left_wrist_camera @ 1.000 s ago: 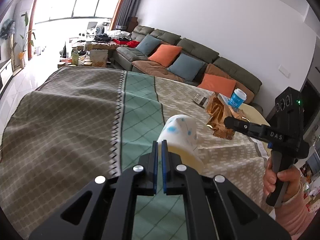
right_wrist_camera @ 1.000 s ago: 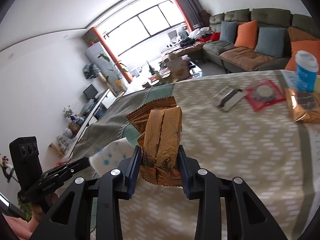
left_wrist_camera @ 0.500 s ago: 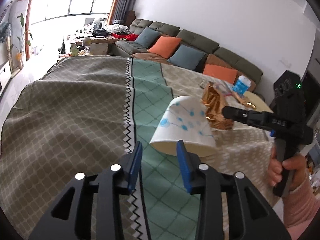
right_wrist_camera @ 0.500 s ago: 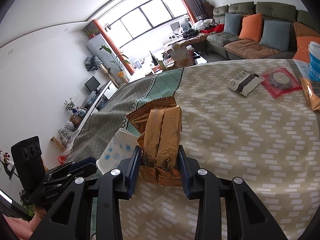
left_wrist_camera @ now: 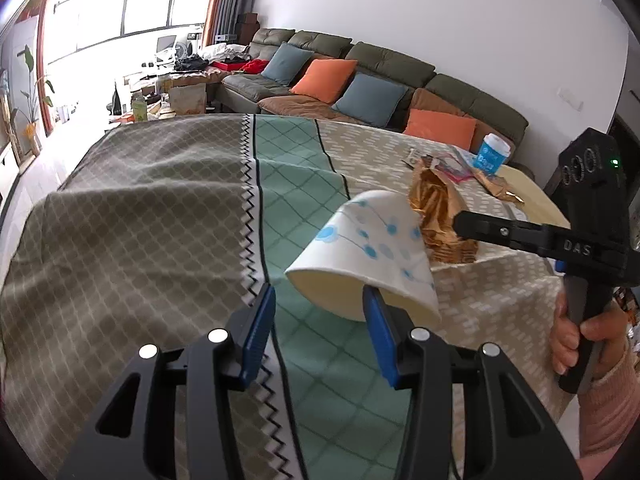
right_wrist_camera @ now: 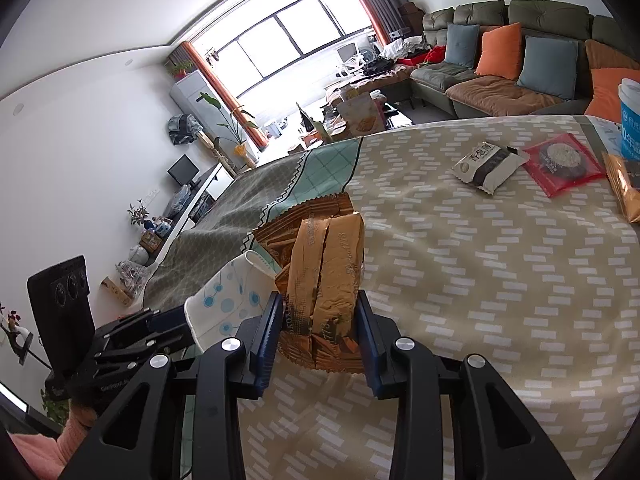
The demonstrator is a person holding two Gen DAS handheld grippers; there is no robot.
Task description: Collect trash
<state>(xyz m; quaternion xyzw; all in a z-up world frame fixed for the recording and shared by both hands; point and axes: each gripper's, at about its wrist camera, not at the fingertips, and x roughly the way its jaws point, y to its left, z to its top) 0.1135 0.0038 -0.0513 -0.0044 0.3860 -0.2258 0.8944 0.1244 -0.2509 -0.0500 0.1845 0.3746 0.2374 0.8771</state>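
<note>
A white paper cup with blue dots (left_wrist_camera: 368, 248) lies tilted, mouth toward me; its rim hangs over my left gripper's (left_wrist_camera: 318, 330) right finger. The jaws stand wide apart and do not clamp it. My right gripper (right_wrist_camera: 318, 334) is shut on a crumpled golden-brown snack wrapper (right_wrist_camera: 324, 268), held above the cloth-covered table (right_wrist_camera: 500, 280), touching the cup's base (right_wrist_camera: 228, 296). The wrapper also shows in the left wrist view (left_wrist_camera: 438, 212), beyond the cup.
Further on the table lie a white-and-black packet (right_wrist_camera: 486, 166), a red packet (right_wrist_camera: 564, 164), a golden wrapper (right_wrist_camera: 624, 192) and a blue cup (right_wrist_camera: 630, 120). A sofa with cushions (left_wrist_camera: 360, 80) stands behind the table. The table's near edge is at right (left_wrist_camera: 520, 300).
My left gripper, shut on the cup's rim a second ago, has opened wide; the cup now rests loosely on its right finger. The right gripper still holds the wrapper, now against the cup.
</note>
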